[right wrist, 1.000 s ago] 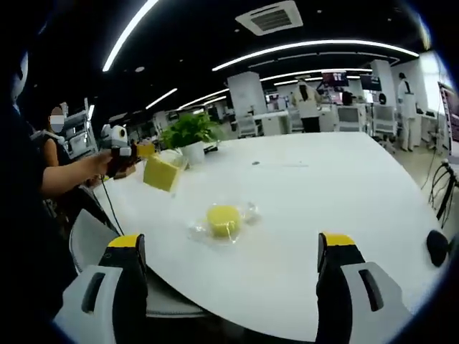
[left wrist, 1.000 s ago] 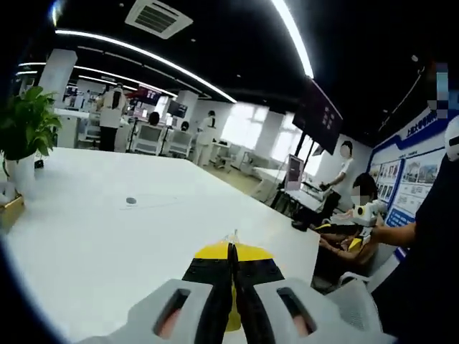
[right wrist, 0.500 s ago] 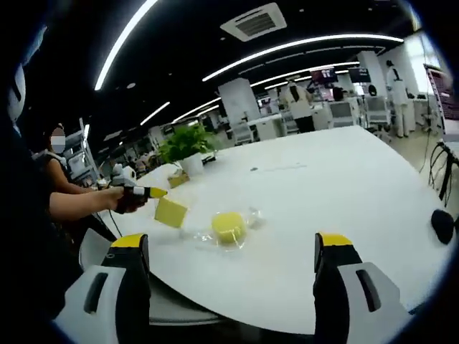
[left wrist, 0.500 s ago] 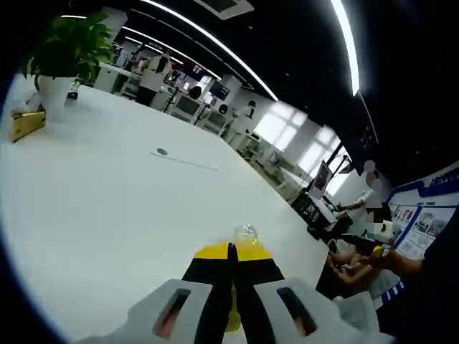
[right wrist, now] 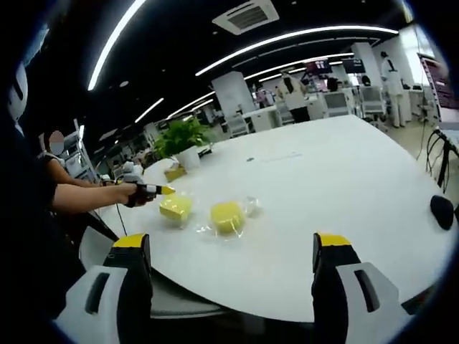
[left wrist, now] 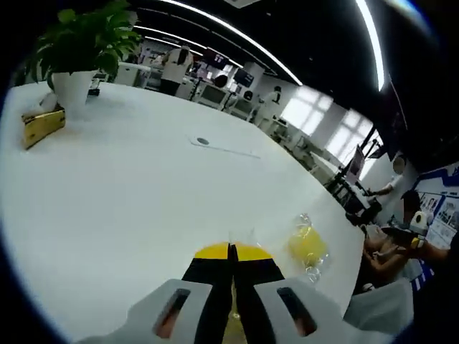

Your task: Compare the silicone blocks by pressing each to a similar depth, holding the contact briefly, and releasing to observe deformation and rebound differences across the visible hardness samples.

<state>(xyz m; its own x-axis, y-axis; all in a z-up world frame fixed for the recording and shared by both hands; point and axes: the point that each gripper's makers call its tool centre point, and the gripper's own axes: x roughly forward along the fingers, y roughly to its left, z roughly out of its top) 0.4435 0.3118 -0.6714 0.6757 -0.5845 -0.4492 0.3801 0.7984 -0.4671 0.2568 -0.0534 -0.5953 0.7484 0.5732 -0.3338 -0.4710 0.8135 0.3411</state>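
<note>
While the 2 yellow samples sit on the white table [right wrist: 344, 193], the task appears to be at placement, not yet pressing. Left gripper [right wrist: 166, 190], jaws closed on the square block [right wrist: 176, 208], lowers it just beside the bagged round block [right wrist: 227, 216]. Right gripper [right wrist: 231, 265] hangs wide open, holding nothing. Next move, by judgement: release, then press each.

No readable text, number or brand is showing anywhere. A blue-and-white wall board [left wrist: 443, 208], far off to the right of the left gripper's jaws, is carrying marks too small and blurred to read; the hanging screens [right wrist: 331, 66] far ahead of the right gripper's jaws are equally illegible.
</note>
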